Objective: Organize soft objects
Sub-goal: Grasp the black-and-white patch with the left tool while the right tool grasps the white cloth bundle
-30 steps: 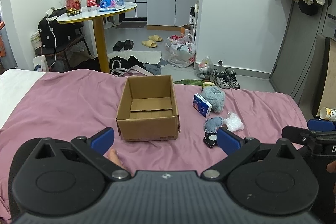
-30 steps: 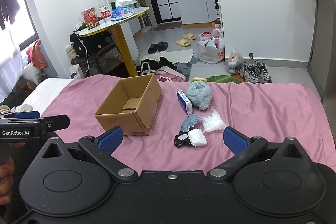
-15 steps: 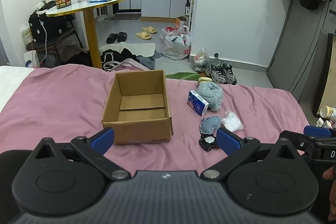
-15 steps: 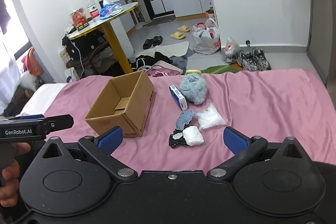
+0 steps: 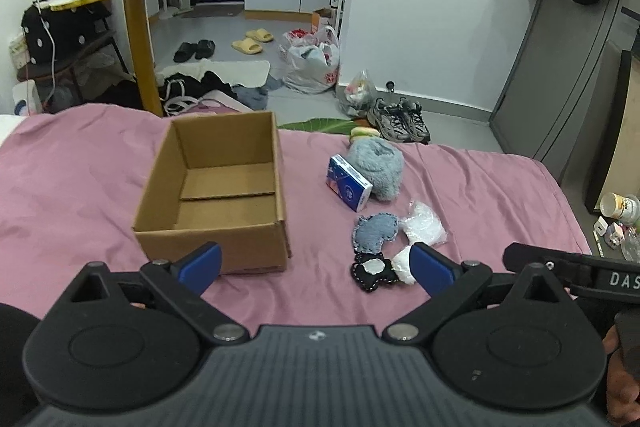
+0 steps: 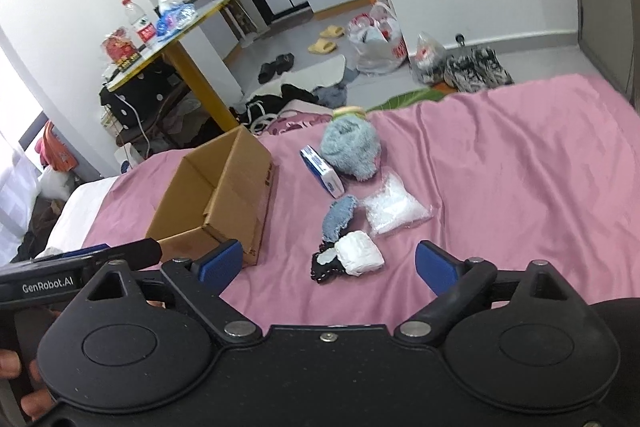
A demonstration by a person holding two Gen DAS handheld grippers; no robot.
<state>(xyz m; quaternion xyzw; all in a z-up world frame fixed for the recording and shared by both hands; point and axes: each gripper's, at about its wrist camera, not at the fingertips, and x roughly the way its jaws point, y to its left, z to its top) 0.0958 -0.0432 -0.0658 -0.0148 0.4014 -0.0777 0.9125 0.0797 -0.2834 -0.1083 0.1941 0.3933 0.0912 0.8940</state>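
Hovering over a pink bedsheet (image 6: 500,155), the right gripper (image 6: 328,263) is standing wide with its jaws closing and nothing between them; the left gripper (image 5: 316,265) is likewise spread wide and gripping nothing; an open brown cardboard box (image 5: 218,187), bare inside, is sitting to the left of a loose cluster of soft items. Lying nearest the right gripper are a white folded cloth wad (image 6: 360,253) and a black frilled fabric piece (image 6: 326,267), the two touching; just beyond are a blue denim patch (image 6: 338,217) and a clear crinkled plastic bag (image 6: 394,207); farther off, a fluffy grey-blue plush bundle (image 6: 352,147) is resting against a blue-and-white tissue pack (image 6: 322,169). Crowding looks like the hazard: jaws closing on the white wad could be catching the black piece too, or pinching the sheet and dragging the neighbours; a shallow grip could be letting the wad slip before the box.
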